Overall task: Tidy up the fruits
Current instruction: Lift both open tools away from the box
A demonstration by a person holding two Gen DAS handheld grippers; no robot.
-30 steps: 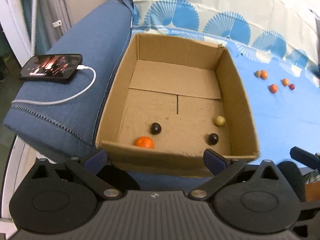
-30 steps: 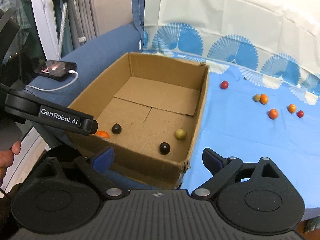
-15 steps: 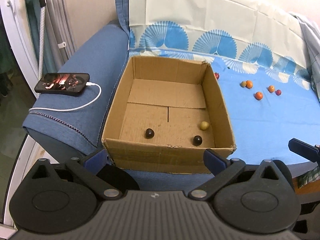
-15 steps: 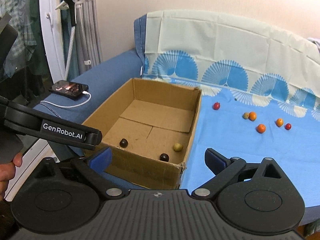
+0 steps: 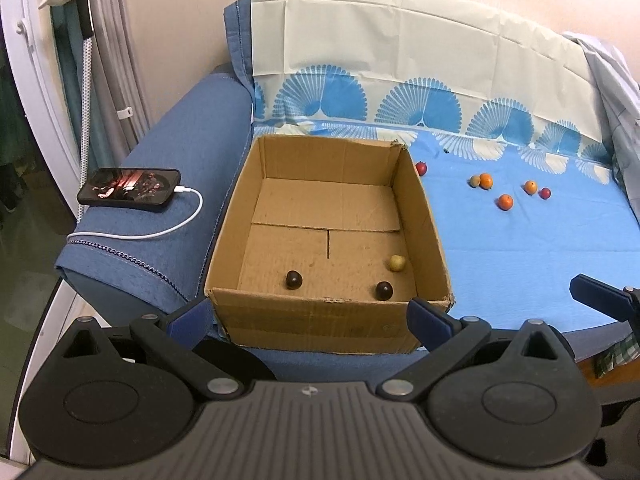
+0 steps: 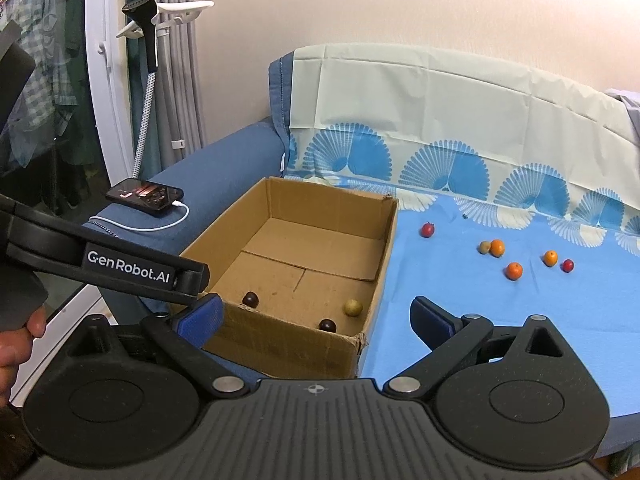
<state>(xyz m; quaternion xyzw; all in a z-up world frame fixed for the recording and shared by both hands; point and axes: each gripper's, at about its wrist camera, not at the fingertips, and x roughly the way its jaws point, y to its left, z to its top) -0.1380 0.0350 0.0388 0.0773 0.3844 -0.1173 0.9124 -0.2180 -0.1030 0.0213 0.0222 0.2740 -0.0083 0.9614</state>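
A cardboard box [image 5: 332,320] [image 6: 384,248] sits on the sofa's blue cloth. Inside lie two dark fruits [image 5: 294,279] [image 5: 384,290] and a yellow-green fruit [image 5: 397,263] [image 6: 353,307]; the box's near wall hides its front floor. Several small fruits lie loose on the cloth to the right: orange ones [image 5: 505,201] [image 6: 513,271], red ones [image 5: 421,168] [image 6: 427,229] and an olive one [image 6: 485,247]. My left gripper [image 5: 308,318] is open and empty, in front of the box. My right gripper [image 6: 316,316] is open and empty, over the box's near right corner.
A phone [image 5: 130,190] on a white charging cable [image 5: 160,232] rests on the blue sofa arm left of the box. The left gripper's arm [image 6: 100,260] crosses the right wrist view at left. A white stand with a hose [image 6: 148,56] is behind the arm.
Both grippers have pulled back and up from the box, which looks smaller now. The orange fruit at the box's near wall has dropped out of sight behind that wall.
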